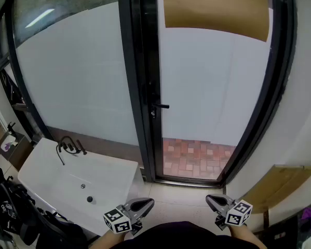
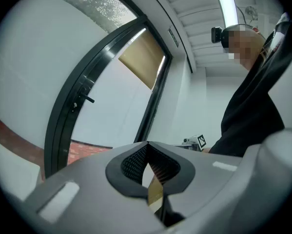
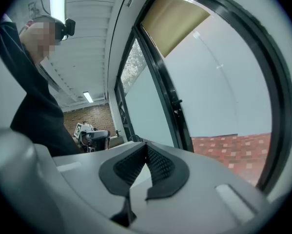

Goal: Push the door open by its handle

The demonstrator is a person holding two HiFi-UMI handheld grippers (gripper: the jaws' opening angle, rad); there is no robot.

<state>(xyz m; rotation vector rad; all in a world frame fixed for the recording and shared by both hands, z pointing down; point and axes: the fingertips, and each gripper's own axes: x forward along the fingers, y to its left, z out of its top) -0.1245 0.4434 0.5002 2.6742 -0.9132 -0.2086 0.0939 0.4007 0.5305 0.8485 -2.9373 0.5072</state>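
A black-framed glass door [image 1: 212, 87] stands ahead, frosted white, with brown paper taped over its top. Its short black lever handle [image 1: 159, 106] sticks out from the left stile; it also shows as the handle [image 2: 88, 99] in the left gripper view and the handle [image 3: 177, 101] in the right gripper view. Both grippers are held low, near the person's body and well short of the door. My left gripper [image 1: 149, 203] is shut with nothing in it, tips meeting [image 2: 146, 143]. My right gripper [image 1: 209, 198] is likewise shut and empty [image 3: 146, 144].
A white basin [image 1: 67, 183] with a black tap [image 1: 67, 145] stands at the lower left below a frosted window [image 1: 77, 71]. Red brick paving [image 1: 197, 160] shows through the door's lower pane. A cardboard sheet [image 1: 277, 185] leans on the right wall. Dark gear [image 1: 15, 211] sits bottom left.
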